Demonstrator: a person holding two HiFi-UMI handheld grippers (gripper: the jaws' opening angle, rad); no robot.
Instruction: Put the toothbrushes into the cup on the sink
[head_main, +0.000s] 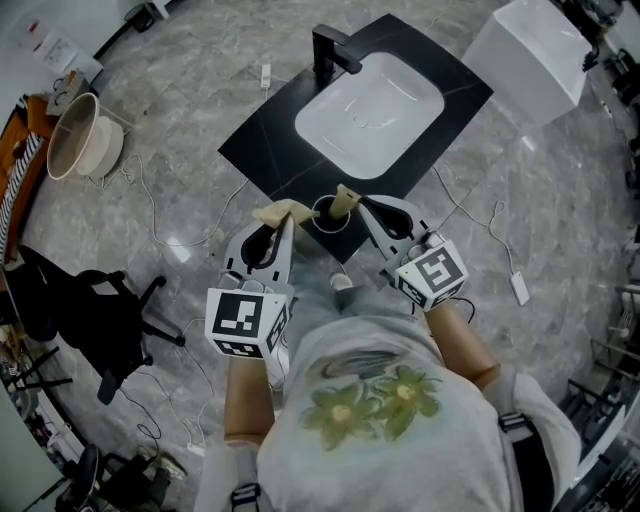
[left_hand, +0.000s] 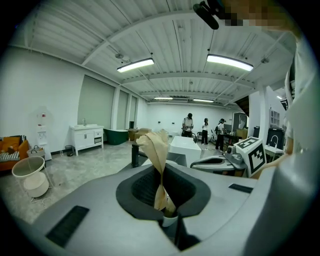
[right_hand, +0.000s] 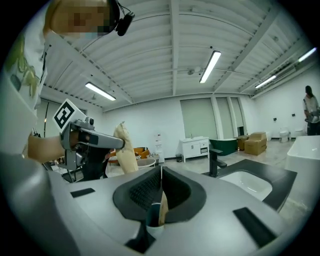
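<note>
While near the cup, left gripper and right gripper each tight on a toothbrush.

**Person, seen from above.** Light grey short-sleeved T-shirt printed with two pale green and yellow flowers. A dark shoulder strap with a black buckle lies at each side. A black boom microphone sits by the head.

**Hand-held tools.** The left gripper and right gripper are light grey moulded plastic shells. Each has a dark ribbed recess round the jaws and black rectangular insets. Each bears a white cube with black square markers, the left cube and the right cube.
</note>
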